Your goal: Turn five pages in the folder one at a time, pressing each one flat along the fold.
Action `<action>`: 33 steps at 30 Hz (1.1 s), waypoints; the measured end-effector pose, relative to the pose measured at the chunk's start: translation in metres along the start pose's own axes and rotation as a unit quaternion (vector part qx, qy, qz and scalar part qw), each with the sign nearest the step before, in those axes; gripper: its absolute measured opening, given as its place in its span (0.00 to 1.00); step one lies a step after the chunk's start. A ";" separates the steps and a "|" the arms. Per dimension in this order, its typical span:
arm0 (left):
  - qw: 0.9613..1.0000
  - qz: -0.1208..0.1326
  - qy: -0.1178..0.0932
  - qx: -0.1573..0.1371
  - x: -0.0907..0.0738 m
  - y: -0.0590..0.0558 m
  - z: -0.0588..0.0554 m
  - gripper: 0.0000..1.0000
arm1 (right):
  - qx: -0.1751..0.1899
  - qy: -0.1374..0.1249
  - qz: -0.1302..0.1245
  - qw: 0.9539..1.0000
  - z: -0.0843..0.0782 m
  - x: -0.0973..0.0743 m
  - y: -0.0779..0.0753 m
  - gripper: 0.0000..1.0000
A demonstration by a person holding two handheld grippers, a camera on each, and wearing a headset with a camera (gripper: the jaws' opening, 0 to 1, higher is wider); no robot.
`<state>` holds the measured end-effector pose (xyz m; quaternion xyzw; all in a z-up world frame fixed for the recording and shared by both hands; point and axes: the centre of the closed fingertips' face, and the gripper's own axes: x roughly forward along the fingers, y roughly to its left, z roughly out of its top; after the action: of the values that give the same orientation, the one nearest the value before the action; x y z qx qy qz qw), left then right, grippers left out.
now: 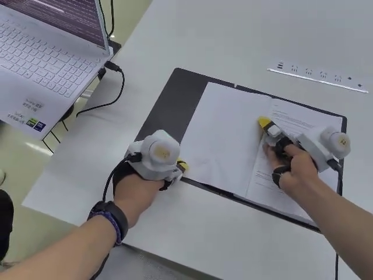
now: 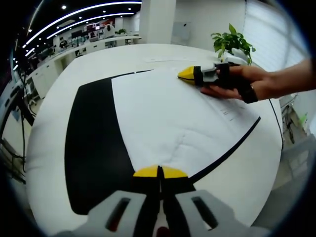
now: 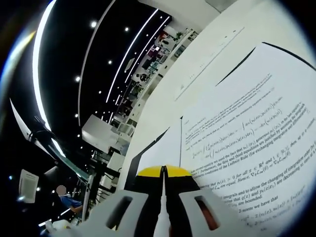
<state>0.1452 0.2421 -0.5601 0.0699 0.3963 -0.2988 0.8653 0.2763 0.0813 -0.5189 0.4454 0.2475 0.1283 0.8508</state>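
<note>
Left gripper [image 2: 159, 172] jaws pressed together at folder [image 2: 94, 148] edge; right gripper [image 3: 164, 170] jaws together on printed page [image 3: 247, 143]; "integration order" legible.

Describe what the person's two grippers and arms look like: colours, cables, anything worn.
The left gripper and right gripper have pale grey-white bodies, yellow jaw tips and black hand straps. A black cable trails from the left one. A dark wristband circles the left wrist; no sleeves.

The white left hand-held gripper [image 2: 159, 172] has yellow tips.
</note>
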 end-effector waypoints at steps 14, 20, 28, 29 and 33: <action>1.000 -0.005 -0.004 -0.024 0.000 0.001 0.000 0.00 | 0.013 -0.026 -0.013 0.999 0.043 0.052 -0.032 0.00; 1.000 -0.003 -0.003 -0.017 0.001 0.000 0.000 0.00 | 0.035 -0.039 -0.020 0.998 0.058 0.069 -0.045 0.00; 1.000 0.001 0.001 0.001 0.001 -0.001 0.000 0.00 | 0.028 -0.039 -0.020 0.999 0.056 0.068 -0.042 0.00; 1.000 0.000 0.001 -0.001 0.000 -0.001 0.000 0.00 | 0.028 -0.039 -0.020 0.999 0.056 0.068 -0.043 0.00; 1.000 0.001 0.001 -0.004 0.000 -0.001 0.000 0.00 | 0.023 -0.040 -0.015 0.999 0.054 0.069 -0.044 0.00</action>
<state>0.1451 0.2414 -0.5601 0.0670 0.3980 -0.2964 0.8656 0.3632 0.0485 -0.5503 0.4657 0.2228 0.0924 0.8514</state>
